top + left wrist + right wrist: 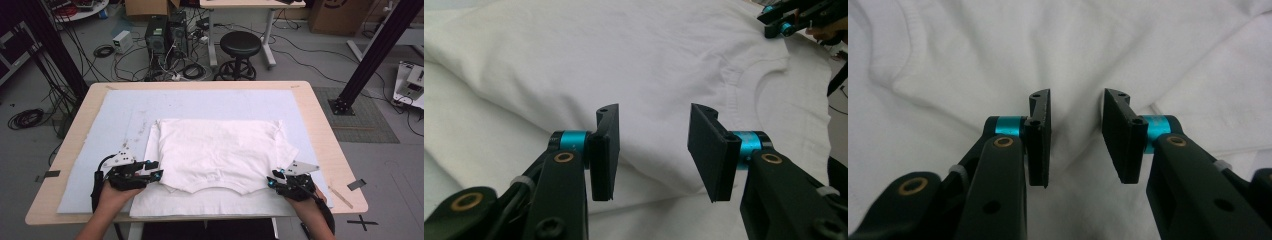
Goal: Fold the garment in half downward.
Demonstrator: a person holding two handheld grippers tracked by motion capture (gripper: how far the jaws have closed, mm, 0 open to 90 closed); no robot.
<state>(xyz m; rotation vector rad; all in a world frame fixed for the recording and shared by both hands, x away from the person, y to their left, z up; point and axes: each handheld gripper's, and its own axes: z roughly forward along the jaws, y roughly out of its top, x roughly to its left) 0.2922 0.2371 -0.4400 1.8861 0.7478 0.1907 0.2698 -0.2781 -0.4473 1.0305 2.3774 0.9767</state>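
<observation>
A white T-shirt (pixel 215 150) lies folded on a pale blue mat (pixel 115 115), its neckline toward the near edge. My left gripper (pixel 155 170) rests at the shirt's near left corner. In the left gripper view its jaws (pixel 654 150) stand open over the white cloth (pixel 624 60), with nothing pinched between them. My right gripper (pixel 272 179) sits at the near right corner by the sleeve. Its jaws (pixel 1077 137) are open too, just above wrinkled fabric (pixel 973 60). The right gripper (pixel 784 20) also appears far off in the left gripper view.
The mat covers most of a wooden table (pixel 320 130). Beyond the table stand a black stool (pixel 241 45), computer towers (pixel 165 32) and loose cables on the floor. Black frame posts (pixel 370 55) rise at both sides.
</observation>
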